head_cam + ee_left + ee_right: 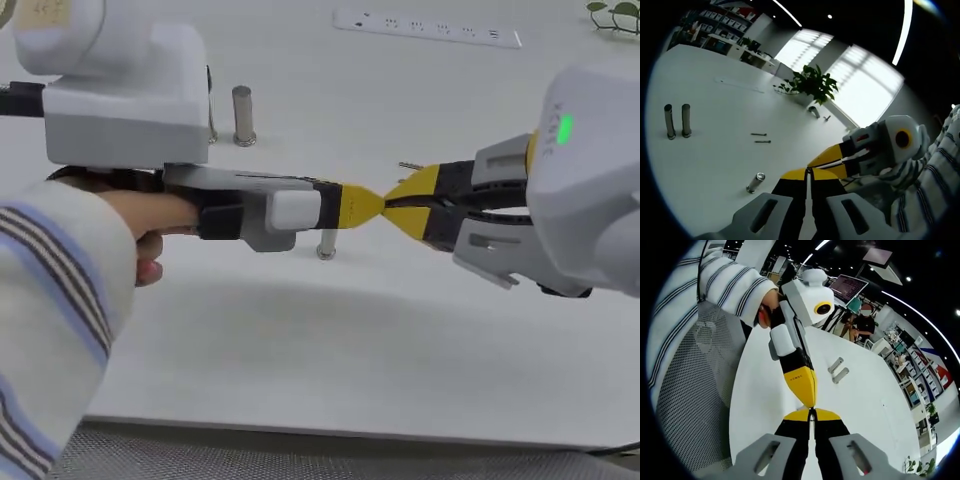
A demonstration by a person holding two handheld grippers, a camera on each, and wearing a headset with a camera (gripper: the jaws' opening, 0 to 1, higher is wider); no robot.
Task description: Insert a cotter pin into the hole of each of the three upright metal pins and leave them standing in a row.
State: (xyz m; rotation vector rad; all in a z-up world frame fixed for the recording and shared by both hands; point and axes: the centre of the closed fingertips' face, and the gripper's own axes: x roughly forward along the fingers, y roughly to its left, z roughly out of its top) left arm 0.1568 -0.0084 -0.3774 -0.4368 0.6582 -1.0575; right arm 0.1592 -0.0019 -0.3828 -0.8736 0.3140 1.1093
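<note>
- Watching my left gripper (376, 203) and right gripper (393, 207) meet tip to tip above the white workbench (300, 340). Both pairs of yellow jaws are pressed together, and I cannot tell whether anything thin is pinched between them.
- Two upright metal pins (686, 120) stand side by side, well apart from the grippers. In the head view the left gripper's body covers most of one.
- A third metal pin (326, 245) stands beneath the left gripper, which hides its top from the head view.
- Two cotter pins (758, 134) lie flat on the bench, just beside each other and clear of every metal pin.
- A power strip (425, 27) lies along the far side, with a potted plant (812, 85) at the bench's end.
- A striped sleeve (50, 300) blocks the near left corner of the head view.
</note>
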